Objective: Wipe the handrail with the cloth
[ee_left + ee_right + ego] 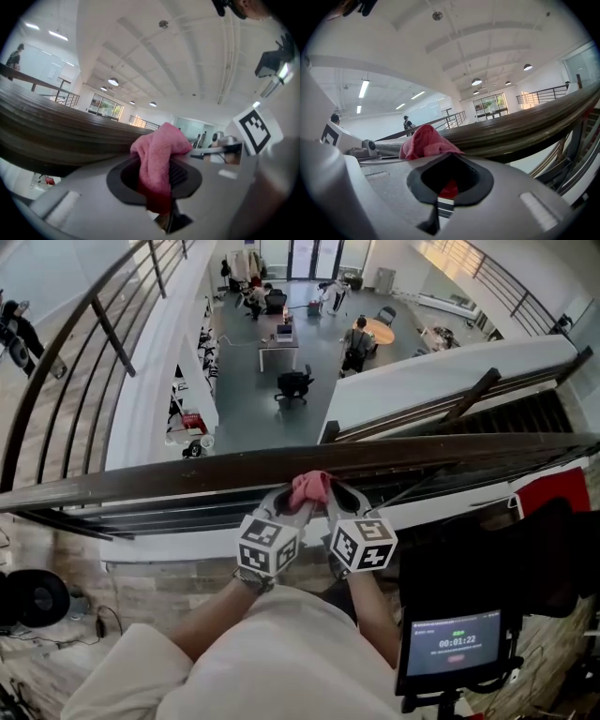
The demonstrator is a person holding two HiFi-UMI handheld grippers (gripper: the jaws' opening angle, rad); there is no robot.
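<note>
1. I see the handrail running left to right, just ahead of both grippers.
2. The pink cloth is bunched against it.
3. My left gripper clamps the cloth, and my right gripper pinches a fold.

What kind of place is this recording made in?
Probably an upper gallery in an office building, overlooking an open work floor. The dark handrail, where the pink cloth is held, guards the edge; far below are a desk, an office chair and a round table.
</note>
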